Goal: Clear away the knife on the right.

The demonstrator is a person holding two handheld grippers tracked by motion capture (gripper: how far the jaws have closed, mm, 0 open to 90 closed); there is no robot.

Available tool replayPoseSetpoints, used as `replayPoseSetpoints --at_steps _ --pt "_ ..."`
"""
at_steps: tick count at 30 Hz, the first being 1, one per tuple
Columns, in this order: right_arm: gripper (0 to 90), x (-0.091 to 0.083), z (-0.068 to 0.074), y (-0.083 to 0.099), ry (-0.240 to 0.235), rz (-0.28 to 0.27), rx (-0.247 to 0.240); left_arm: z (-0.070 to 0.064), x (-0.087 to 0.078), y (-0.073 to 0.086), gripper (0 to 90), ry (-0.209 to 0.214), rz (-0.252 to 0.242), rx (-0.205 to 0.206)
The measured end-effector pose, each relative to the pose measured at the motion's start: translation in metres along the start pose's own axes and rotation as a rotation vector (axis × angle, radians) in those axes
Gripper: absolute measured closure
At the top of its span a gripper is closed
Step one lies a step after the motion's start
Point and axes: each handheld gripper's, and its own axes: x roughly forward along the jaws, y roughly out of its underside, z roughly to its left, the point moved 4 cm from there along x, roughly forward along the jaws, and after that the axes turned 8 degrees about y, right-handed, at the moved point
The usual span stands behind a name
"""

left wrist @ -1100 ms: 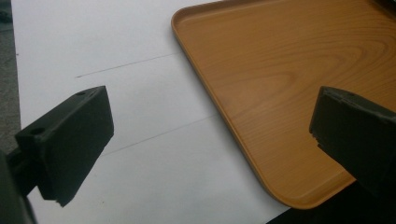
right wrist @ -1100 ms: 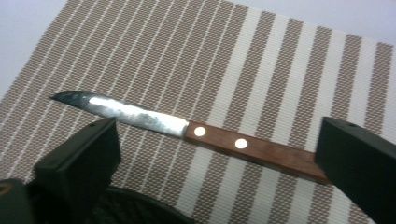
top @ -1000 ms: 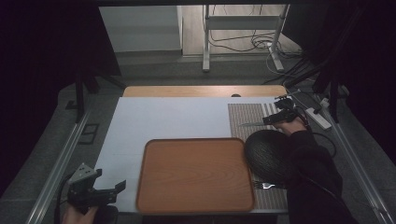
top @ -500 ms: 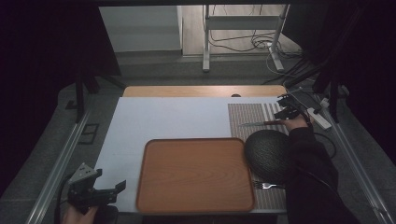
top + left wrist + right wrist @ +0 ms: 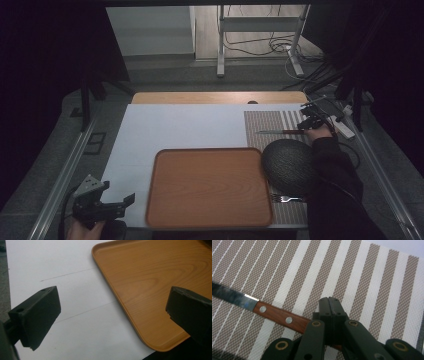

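Right tool [image 5: 331, 305] clamped on knife [image 5: 277, 315] handle, handle end hidden under it, blade cut off left; left tool [image 5: 110, 315] wide open, empty, over white table [image 5: 75, 335] beside tray [image 5: 140, 285].

Right tongs [image 5: 331, 305] front & centre, jaws pressed flat together w/ no gap between them. They sit over the butt end of the knife [image 5: 274, 315]: reddish-brown wood handle, two silver rivets showing, rear end tucked under the tongs' linkage. Can't tell if the jaws actually pinch it. Blade runs off up-left to the edge, dark & shiny. Knife lies on the striped placemat [image 5: 372, 285], brown & white bands on the diagonal. Pale table [image 5: 409, 246] peeks in top right.
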Motion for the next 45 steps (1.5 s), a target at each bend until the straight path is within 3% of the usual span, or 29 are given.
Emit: replayPoseSetpoints --at_steps 10,17,25,30,32,34,36,38,42,45 --pt "89.3 -0.011 0.008 0.014 -0.034 0.028 -0.045 0.0 0.0 0.0 0.6 0.003 -0.001 -0.002" --pt "89.3 -0.017 0.015 0.022 -0.057 0.041 -0.037 0.0 0.0 0.0 0.6 0.002 0.0 0.0" --pt "88.8 -0.018 0.015 0.021 -0.049 0.033 -0.03 0.0 0.0 0.0 0.6 0.003 0.0 -0.001" --pt "74.1 -0.024 0.013 0.014 -0.053 -0.016 0.003 0.0 0.0 0.0 0.7 0.002 0.002 0.001" --pt "59.4 -0.027 0.015 0.011 -0.068 -0.029 0.023 0.0 0.0 0.0 0.6 0.001 0.002 0.001" --pt "54.8 -0.027 0.015 0.009 -0.073 -0.034 0.03 0.0 0.0 0.0 0.6 0.001 0.002 0.0" --pt "35.8 -0.027 0.02 0.006 -0.089 -0.039 0.03 0.0 0.0 0.0 0.7 0.001 0.002 0.0" --pt "32.8 -0.026 0.021 0.005 -0.082 -0.042 0.025 0.0 0.001 0.0 0.7 0.0 0.004 0.002" --pt "11.2 -0.024 0.029 -0.001 -0.057 -0.055 0.004 0.0 0.001 0.0 0.7 -0.002 0.007 0.003" --pt "9.9 -0.023 0.032 -0.003 -0.053 -0.055 0.001 0.0 0.001 0.0 0.7 -0.001 0.007 0.002"
